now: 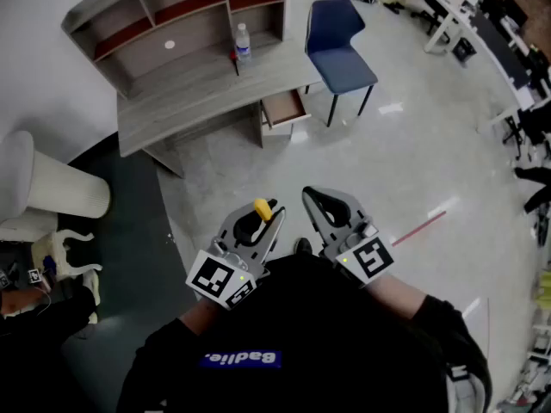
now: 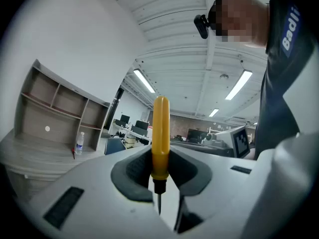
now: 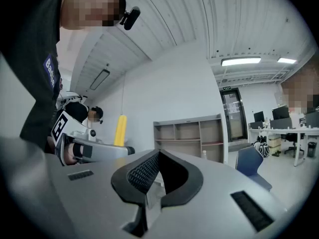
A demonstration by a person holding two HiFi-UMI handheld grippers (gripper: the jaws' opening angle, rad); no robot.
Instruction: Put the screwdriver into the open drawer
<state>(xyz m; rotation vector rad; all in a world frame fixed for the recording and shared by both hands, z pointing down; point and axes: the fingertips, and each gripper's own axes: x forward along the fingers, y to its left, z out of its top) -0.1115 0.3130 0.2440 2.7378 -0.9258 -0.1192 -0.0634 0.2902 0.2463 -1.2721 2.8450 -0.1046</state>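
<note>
A yellow-handled screwdriver [image 1: 263, 207] stands upright in my left gripper [image 1: 267, 215], which is shut on the lower part of its handle. In the left gripper view the handle [image 2: 160, 133] rises between the dark pads and the thin shaft [image 2: 159, 200] points down. My right gripper [image 1: 313, 200] is beside it, shut and empty; its pads meet at the tip [image 3: 153, 194]. Both are held close to the person's chest, well away from the desk. The open drawer [image 1: 284, 108] juts from the right end of the grey desk [image 1: 194, 89], far ahead across the floor.
A shelf unit [image 1: 172, 11] sits on the desk, with a water bottle [image 1: 244, 43] in front of it. A blue chair [image 1: 337, 46] stands just right of the drawer. A white ribbed column [image 1: 52, 192] is at the left. Office desks [image 1: 482, 24] line the far right.
</note>
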